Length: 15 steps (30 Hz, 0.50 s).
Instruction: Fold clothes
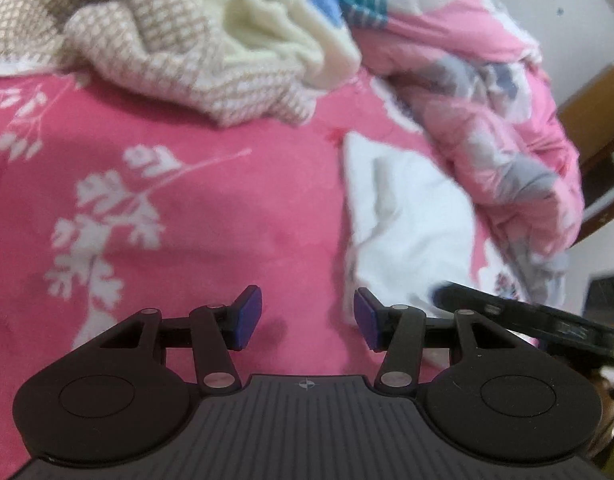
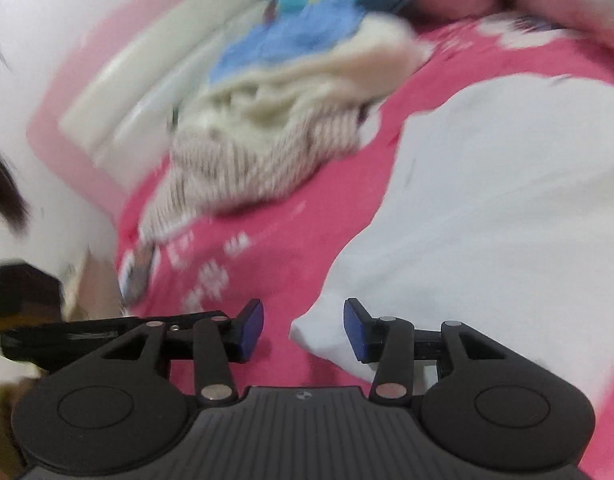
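Right hand-held gripper (image 2: 303, 330) agape — white garment (image 2: 487, 216) flat, smooth, corner between jaws.

Location: a home bedroom. Work surface is a bed covered by a pink sheet (image 1: 227, 216) printed with white leaf sprigs. A bunched pink quilt (image 1: 507, 128) lies at one side. Unfolded clothes (image 1: 179, 48) are heaped on the sheet: a beige knit, a cream fleece, blue items. A white garment (image 2: 507, 200) lies flat. A plain white wall (image 2: 35, 60) borders the bed.
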{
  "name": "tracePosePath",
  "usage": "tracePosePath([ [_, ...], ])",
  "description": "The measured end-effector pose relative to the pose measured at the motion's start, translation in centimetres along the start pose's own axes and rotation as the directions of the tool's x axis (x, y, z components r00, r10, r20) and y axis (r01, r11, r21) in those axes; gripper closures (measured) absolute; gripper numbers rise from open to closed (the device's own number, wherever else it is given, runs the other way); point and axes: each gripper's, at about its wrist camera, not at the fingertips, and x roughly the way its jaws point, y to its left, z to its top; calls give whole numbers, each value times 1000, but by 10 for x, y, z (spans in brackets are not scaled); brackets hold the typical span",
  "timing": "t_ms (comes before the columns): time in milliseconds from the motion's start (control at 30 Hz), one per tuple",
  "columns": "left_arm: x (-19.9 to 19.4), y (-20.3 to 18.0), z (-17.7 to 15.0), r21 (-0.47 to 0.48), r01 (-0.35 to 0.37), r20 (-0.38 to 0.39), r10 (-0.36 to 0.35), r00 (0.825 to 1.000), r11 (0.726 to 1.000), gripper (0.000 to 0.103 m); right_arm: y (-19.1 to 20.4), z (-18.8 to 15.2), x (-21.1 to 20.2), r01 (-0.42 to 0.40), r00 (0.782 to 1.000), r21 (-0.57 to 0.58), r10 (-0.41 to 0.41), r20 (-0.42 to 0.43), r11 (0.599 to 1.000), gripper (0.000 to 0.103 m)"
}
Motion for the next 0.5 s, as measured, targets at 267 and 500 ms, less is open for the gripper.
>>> tracePosePath([
  [267, 37, -67, 0, 231, 188, -24, -187, 982, 955, 54, -37, -14, -76, 356, 928, 104, -365, 81, 929, 84],
  [500, 93, -79, -26, 371, 108, -152, -54, 987, 922, 56, -30, -24, -65, 366, 928, -65, -359, 98, 928, 86],
])
